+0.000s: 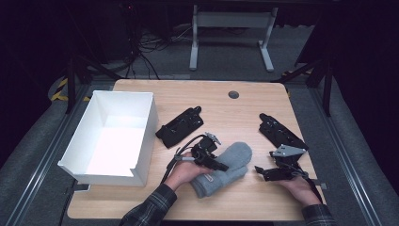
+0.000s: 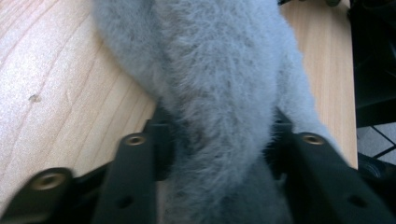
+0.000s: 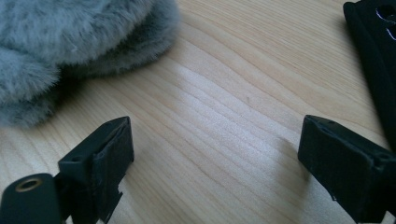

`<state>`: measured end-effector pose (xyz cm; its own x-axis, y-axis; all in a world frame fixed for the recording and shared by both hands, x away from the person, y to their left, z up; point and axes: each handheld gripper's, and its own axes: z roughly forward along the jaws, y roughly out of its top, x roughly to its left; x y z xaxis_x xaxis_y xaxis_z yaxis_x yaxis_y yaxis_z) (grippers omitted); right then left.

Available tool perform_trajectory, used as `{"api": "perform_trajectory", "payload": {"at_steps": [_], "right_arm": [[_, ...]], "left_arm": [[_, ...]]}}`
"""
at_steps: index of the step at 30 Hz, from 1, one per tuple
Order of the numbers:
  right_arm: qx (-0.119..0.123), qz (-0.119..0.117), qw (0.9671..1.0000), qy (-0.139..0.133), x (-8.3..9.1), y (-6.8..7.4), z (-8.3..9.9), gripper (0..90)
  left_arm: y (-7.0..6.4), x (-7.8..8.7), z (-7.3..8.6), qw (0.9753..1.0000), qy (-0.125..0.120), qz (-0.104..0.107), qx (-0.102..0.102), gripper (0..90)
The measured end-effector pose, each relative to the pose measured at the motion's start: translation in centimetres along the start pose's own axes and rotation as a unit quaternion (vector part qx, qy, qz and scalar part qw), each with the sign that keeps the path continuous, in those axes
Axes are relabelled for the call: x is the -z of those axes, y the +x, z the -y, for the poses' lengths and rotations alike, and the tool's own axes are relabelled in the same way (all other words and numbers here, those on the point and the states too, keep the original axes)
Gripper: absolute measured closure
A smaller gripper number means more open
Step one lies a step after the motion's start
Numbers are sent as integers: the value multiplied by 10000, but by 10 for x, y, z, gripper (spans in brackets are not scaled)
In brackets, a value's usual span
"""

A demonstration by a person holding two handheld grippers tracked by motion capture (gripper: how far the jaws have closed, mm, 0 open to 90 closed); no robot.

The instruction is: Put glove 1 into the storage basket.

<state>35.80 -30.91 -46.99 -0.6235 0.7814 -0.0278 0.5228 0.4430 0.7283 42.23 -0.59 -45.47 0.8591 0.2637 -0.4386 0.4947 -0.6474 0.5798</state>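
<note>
Table [image 1: 263, 101]: I log my left gripper [image 2: 217, 140] clamped on grey mittens [image 1: 226, 167] (fluffy pair); right gripper [image 3: 215, 154] wide open, empty, beside them.

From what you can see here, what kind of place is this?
Probably a lab or recording workshop: a bare wooden table on a carpeted floor, loose cables behind it, and a person working a hand-held gripper on grey mittens beside a white box.

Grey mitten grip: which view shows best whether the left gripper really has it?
The left gripper view: the grey mitten sits pinched between both jaws. The high view shows the left gripper over the mitten's middle. The right gripper view catches just its fuzzy edge.
</note>
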Motion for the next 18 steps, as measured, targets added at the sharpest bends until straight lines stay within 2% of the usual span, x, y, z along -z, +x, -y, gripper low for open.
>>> {"api": "perform_trajectory", "payload": {"at_steps": [4, 8, 13, 18], "right_arm": [[-1, 0, 10000, 0, 0, 0, 0, 110], [2, 0, 10000, 1, 0, 0, 0, 110], [1, 1, 10000, 0, 0, 0, 0, 110], [1, 0, 10000, 1, 0, 0, 0, 110]], "left_arm": [[-3, 4, -2, 9999, 32, -17, -96, 697], [-5, 8, -3, 10000, 4, -1, -52, 712], [-11, 15, -5, 9998, -13, -163, -143, 719], [-14, 26, -6, 9990, -141, -377, -179, 719]]}}
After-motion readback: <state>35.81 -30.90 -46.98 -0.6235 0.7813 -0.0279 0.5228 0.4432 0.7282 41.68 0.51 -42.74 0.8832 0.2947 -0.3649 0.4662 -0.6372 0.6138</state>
